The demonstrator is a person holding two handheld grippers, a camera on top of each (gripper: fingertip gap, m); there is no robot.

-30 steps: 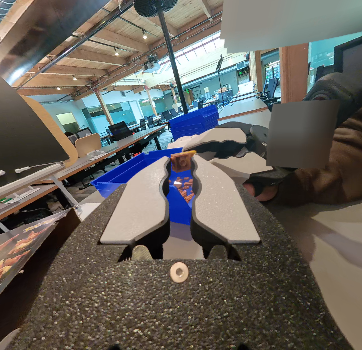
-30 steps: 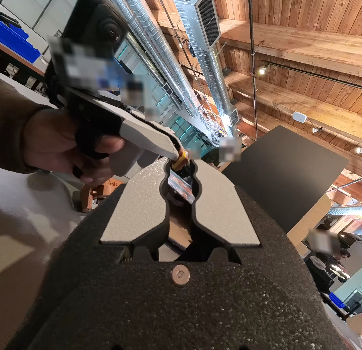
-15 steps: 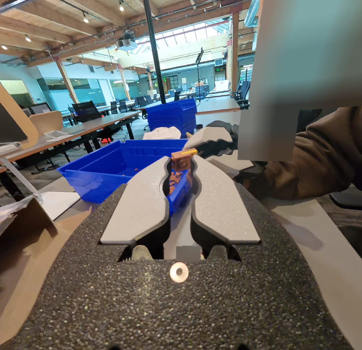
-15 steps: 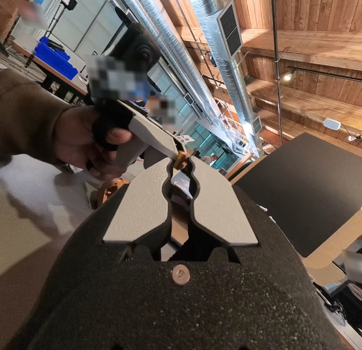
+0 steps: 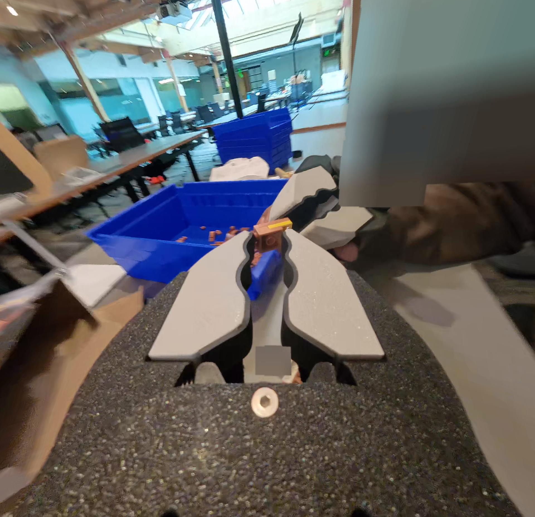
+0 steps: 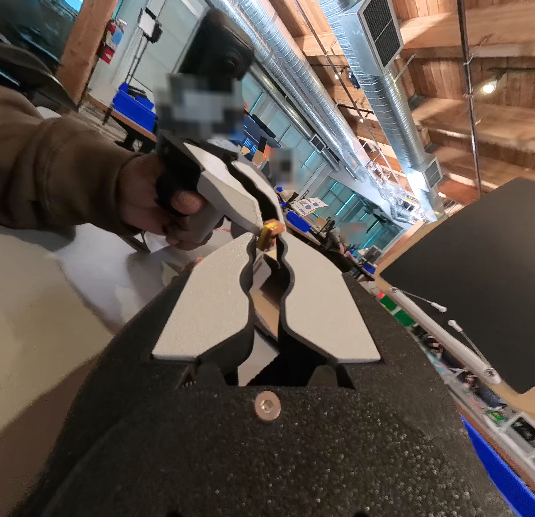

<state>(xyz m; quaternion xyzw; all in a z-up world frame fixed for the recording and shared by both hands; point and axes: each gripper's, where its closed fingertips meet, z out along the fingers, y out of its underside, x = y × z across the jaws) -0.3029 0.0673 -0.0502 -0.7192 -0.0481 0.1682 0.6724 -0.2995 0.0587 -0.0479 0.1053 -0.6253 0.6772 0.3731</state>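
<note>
In the left wrist view my left gripper [image 5: 267,237] is shut on a small brown brick [image 5: 268,242], held up in front of a blue bin [image 5: 139,237]. A thin yellow plate [image 5: 280,223] lies on the brick's top. My right gripper [image 5: 285,224] comes in from the right, held by a hand in a brown sleeve, its tips at the yellow plate. In the right wrist view my right gripper [image 6: 266,238] is closed on the yellow plate [image 6: 264,238]. The left gripper [image 6: 267,224] meets it from the upper left with the brown brick [image 6: 277,227].
The blue bin holds several loose brown bricks [image 5: 214,234]. A stack of blue bins [image 5: 254,144] stands behind it. A cardboard box [image 5: 58,344] sits at the left on the grey table [image 5: 463,358]. A black board [image 6: 477,271] stands to the right in the right wrist view. My left and right fingertips are right by each other.
Both grippers have stayed tip to tip on the brick and plate while tilting downward together. More of the bin's inside shows now, and the right wrist view has rolled to the right.
</note>
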